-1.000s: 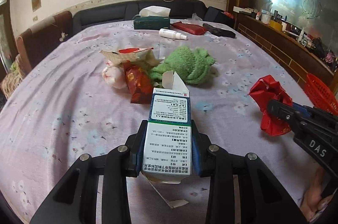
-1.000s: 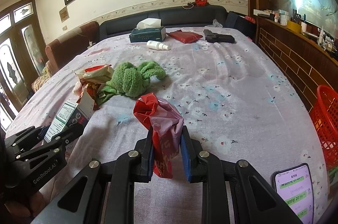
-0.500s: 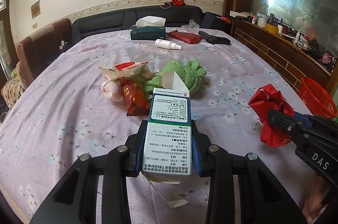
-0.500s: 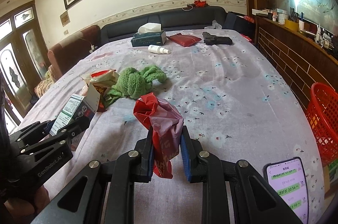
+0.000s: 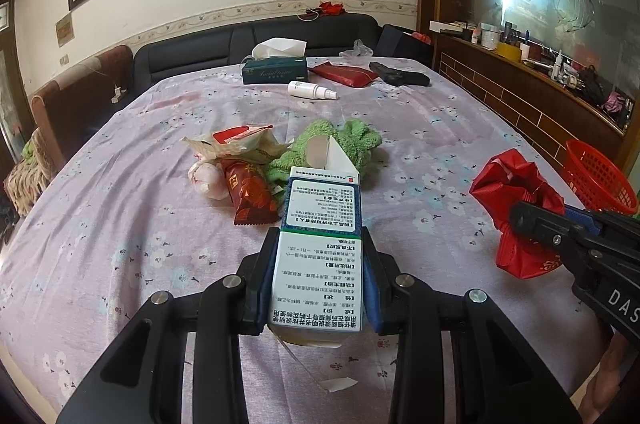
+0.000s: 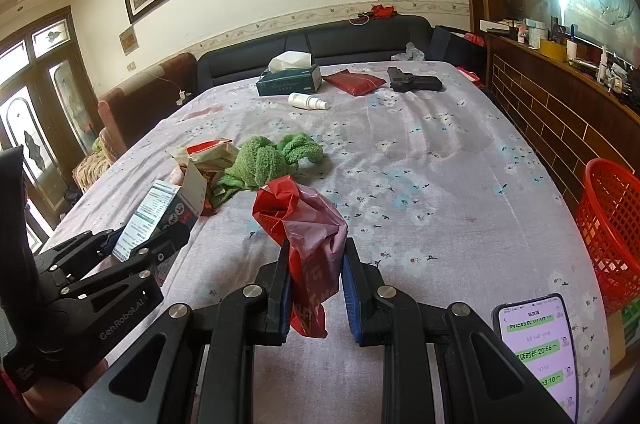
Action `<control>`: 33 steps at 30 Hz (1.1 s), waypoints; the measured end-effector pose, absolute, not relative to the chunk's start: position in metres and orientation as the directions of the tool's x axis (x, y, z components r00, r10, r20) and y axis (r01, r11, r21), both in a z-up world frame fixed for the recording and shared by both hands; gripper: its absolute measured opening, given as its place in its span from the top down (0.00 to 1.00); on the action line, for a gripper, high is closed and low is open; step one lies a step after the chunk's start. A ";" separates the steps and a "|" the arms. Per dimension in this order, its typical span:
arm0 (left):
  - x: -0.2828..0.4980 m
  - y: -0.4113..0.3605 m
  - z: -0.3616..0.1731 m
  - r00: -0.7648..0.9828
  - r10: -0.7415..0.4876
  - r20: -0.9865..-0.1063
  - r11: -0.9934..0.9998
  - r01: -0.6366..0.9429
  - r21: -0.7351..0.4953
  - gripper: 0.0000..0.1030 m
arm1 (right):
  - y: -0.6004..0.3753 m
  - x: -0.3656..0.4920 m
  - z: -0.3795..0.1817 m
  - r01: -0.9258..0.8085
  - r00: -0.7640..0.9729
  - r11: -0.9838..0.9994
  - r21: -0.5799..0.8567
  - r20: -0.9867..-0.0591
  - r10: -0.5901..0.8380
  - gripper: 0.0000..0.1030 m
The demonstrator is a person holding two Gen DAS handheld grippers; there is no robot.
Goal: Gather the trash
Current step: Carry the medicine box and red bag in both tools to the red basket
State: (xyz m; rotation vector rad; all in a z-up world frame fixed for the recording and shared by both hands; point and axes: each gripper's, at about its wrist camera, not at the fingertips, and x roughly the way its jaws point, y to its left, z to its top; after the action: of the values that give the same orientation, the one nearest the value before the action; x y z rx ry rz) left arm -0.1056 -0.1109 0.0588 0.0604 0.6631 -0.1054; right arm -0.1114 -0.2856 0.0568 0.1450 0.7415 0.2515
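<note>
Both grippers have lifted a little off the flowered tablecloth [image 5: 120,224] since a second ago, each keeping its catch. The left gripper [image 5: 318,276] stays clamped on the medicine box [image 5: 320,244], whose open flap points away beyond the fingertips. The right gripper [image 6: 316,284] stays pinched on the crumpled red bag [image 6: 308,228], bulging ahead of its fingers. Both pieces look secured; the red basket [image 6: 612,224], off to the right of the fingers, seems the likely destination.

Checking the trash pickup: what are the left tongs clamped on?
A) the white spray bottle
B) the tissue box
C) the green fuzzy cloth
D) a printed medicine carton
D: the left tongs grip the printed medicine carton with its flap open.
</note>
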 end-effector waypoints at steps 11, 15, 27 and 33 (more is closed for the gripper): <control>-0.105 -0.122 0.064 0.789 -0.090 -0.608 0.990 0.138 0.033 0.66 | -0.296 -0.117 0.066 -0.160 0.723 0.959 0.232 -0.634 0.274 0.77; -0.104 -0.125 0.066 0.790 -0.097 -0.606 0.988 0.148 0.035 0.66 | -0.300 -0.119 0.069 -0.150 0.729 0.960 0.235 -0.630 0.268 0.77; -0.098 -0.144 0.073 0.778 -0.142 -0.612 0.979 0.200 0.027 0.67 | -0.325 -0.124 0.077 -0.104 0.744 0.959 0.264 -0.619 0.251 0.77; -0.092 -0.177 0.092 0.751 -0.241 -0.614 0.950 0.314 0.011 0.66 | -0.365 -0.132 0.089 -0.034 0.771 0.953 0.300 -0.599 0.216 0.77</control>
State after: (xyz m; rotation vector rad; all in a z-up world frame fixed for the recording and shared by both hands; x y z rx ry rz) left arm -0.0922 -0.1767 0.0923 0.1158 0.6543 -0.3036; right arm -0.1316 -0.3650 0.0890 0.2805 0.6785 0.1374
